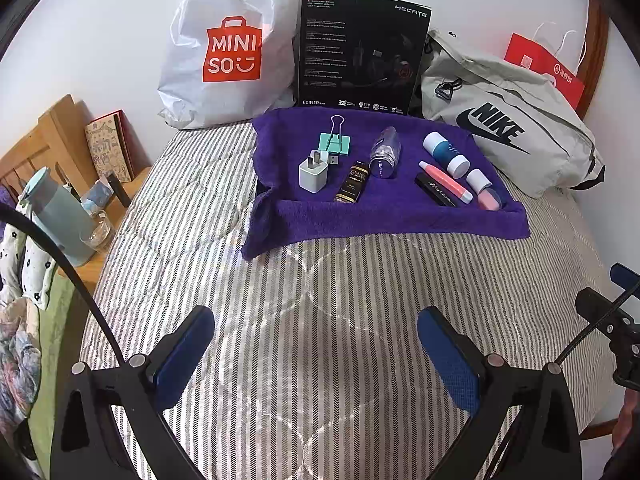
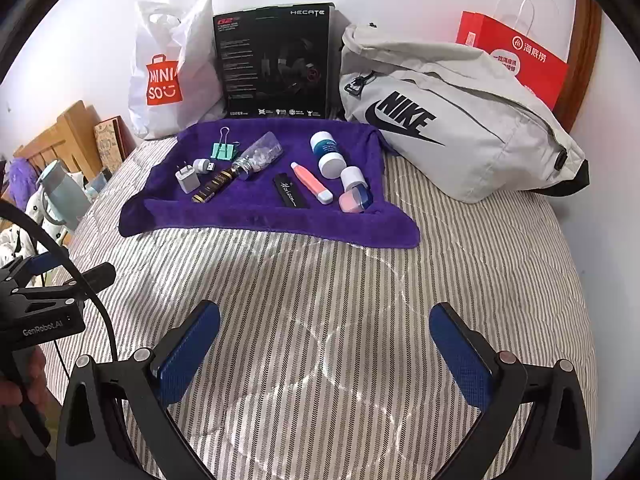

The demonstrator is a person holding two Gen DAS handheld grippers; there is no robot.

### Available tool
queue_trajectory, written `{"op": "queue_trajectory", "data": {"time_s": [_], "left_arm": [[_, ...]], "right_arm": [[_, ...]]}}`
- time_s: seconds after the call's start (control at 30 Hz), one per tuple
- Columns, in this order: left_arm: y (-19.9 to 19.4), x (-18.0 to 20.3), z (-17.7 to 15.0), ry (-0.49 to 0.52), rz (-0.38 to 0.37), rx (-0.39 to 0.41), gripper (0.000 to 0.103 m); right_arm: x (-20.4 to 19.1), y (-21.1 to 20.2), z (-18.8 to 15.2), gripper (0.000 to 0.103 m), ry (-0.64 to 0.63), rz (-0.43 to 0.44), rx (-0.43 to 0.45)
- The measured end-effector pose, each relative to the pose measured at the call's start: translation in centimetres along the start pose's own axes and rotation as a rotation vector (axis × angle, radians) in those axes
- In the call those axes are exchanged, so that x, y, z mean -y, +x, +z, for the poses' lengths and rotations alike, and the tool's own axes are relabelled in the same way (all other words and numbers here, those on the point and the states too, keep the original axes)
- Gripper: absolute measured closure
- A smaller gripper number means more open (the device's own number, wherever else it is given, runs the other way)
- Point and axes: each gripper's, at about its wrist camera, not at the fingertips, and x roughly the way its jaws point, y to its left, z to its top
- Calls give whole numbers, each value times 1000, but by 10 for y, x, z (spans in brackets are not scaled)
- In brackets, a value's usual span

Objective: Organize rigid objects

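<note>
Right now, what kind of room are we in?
Most likely a bedroom: a bed with a striped quilt, a wooden headboard behind a blue water bottle, and shopping bags leaning against the wall.

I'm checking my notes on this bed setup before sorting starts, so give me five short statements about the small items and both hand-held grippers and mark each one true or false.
1. The small items lie on a purple towel. True.
2. The left hand-held gripper is shut on the white USB charger. False: it is open and holds nothing; the charger lies on the towel.
3. The green binder clip lies near the charger. True.
4. The grey Nike bag lies left of the Miniso bag. False: it lies to the right, past the black Hecate box.
5. The right hand-held gripper is open above the striped bedcover. True.
</note>
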Motion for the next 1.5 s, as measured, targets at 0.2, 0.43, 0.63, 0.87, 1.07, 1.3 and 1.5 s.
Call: {"op": "queue_trajectory", "data": {"time_s": [0.2,0.43,0.63,0.87,1.07,1.3,1.5], "left_arm": [[1,-1,0,2,1,-1,0],[1,-3,1,5,6,-5,0],[1,-3,0,7,8,-5,0],[-1,-3,2,12,11,-5,0],[-2,-3,3,14,14,-4,0],[-2,-4,2,16,18,-5,0],[-1,-5,2,15,19,-6,0]], "right_arm": [[0,1,0,0,1,-1,-2],[-2,2,1,0,-3,3,-4],[-2,2,1,0,-1,3,-7],[0,2,1,0,2,1,-1],[1,0,1,0,5,1,1],[1,0,0,0,5,2,1],[1,0,0,0,2,1,2]]}}
